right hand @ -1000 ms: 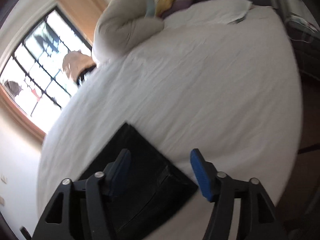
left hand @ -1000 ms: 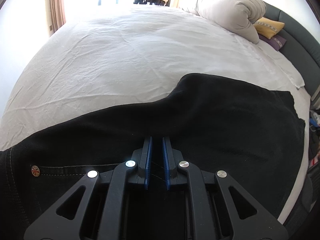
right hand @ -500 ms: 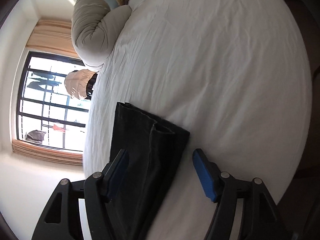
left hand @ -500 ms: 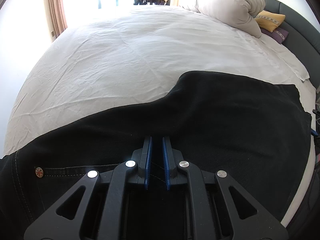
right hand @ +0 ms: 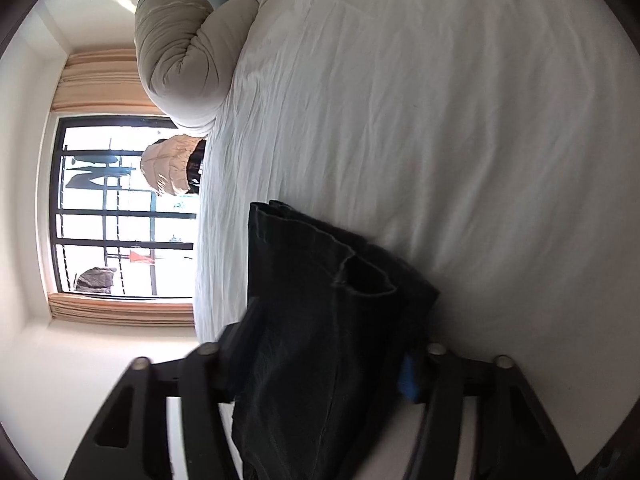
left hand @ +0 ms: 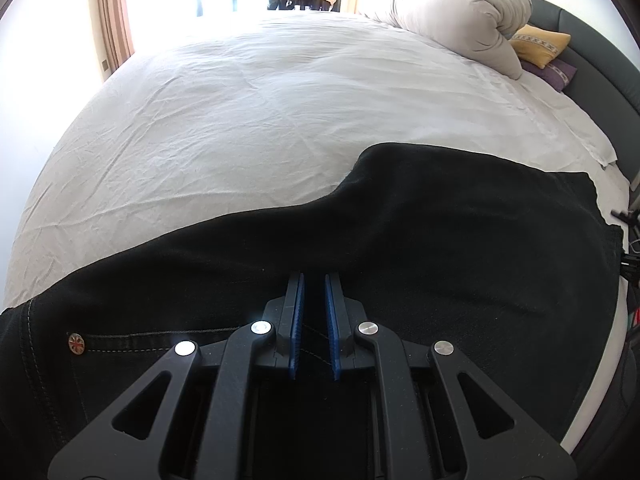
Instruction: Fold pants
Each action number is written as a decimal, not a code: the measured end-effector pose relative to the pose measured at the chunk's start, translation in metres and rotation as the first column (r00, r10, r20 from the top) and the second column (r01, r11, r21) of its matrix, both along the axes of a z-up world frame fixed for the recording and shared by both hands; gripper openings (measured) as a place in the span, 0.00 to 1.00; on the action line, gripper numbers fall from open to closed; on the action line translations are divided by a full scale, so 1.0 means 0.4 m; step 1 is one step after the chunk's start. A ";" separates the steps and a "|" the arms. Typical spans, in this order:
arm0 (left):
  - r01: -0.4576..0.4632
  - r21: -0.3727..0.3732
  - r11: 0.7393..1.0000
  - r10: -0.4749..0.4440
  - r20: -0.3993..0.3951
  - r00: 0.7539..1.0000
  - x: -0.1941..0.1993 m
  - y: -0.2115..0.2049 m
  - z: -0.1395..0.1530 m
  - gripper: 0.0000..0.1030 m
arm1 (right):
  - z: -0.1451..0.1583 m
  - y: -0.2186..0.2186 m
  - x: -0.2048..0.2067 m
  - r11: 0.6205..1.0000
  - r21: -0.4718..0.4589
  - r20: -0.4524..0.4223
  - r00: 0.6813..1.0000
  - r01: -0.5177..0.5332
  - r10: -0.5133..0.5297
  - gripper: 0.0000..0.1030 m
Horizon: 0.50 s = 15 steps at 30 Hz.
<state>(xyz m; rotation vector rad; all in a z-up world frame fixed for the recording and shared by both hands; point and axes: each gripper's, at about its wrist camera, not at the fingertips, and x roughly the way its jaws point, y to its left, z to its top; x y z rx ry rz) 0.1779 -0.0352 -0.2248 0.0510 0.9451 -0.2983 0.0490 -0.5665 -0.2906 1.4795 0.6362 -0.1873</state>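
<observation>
- Presently, the pants [left hand: 440, 240], of black denim with pale contrast stitching, lie spread across the near side of the bed [left hand: 280, 112], their far edge running in a soft wave over the sheet.
- Bed sheet: white cotton-like fabric, finely creased, covering a broad mattress.
- A round metal rivet [left hand: 76, 343] sits at the end of a stitched pocket seam at the lower left of the left wrist view.
- Left tool [left hand: 314, 300]: black angular linkage arms with bright pivot pins; blue ribbed pads stand nearly together, a narrow slot between them, with dark denim inside that slot. It appears to be pinching a fold of the pants, though black fabric against black frame makes the contact hard to confirm.
- Left tool pose: low over the fabric, pointing along the bed toward the window.
- Right tool [right hand: 332, 336]: fingers set wide, one on either side of the hem end of the pants [right hand: 328, 300]; the cloth passes between them. The left finger is motion-blurred, and I cannot tell whether either pad touches the denim.
- Right tool pose: rolled sideways, so the window [right hand: 120, 208] appears turned on its side.
- Hem end: two layered leg openings, edges frayed slightly, one cuff gaping open.
- A rolled grey-white duvet [left hand: 460, 20] lies at the head of the bed, with a yellow cushion [left hand: 540, 42] just beside it.
</observation>
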 end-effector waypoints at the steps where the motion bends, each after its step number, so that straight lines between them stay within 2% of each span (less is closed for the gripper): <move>1: 0.000 -0.002 1.000 0.000 -0.001 1.000 0.001 0.001 0.000 0.10 | -0.010 -0.001 -0.002 1.000 0.015 0.003 1.000 0.002 -0.002 0.31; 2: 0.000 -0.003 1.000 0.000 -0.001 1.000 0.001 0.002 0.000 0.10 | -0.023 0.000 -0.008 1.000 0.029 -0.002 1.000 0.007 -0.007 0.20; 5: -0.001 -0.004 1.000 0.001 -0.003 1.000 0.002 0.003 0.000 0.10 | -0.039 0.002 -0.027 0.999 0.041 0.006 1.000 0.027 -0.027 0.10; 7: 0.000 -0.009 1.000 0.000 -0.012 1.000 0.005 0.005 0.003 0.10 | -0.031 0.006 -0.033 0.999 0.018 0.008 0.999 0.034 -0.035 0.10; 12: -0.022 -0.043 0.999 0.020 -0.045 0.999 0.012 0.019 0.038 0.11 | 0.034 0.036 -0.005 0.993 -0.117 0.005 1.000 0.024 -0.024 0.09; 15: -0.049 -0.067 0.997 0.049 -0.001 0.999 -0.003 0.029 0.084 0.15 | 0.106 0.070 0.028 0.970 -0.242 0.005 1.000 -0.015 0.017 0.09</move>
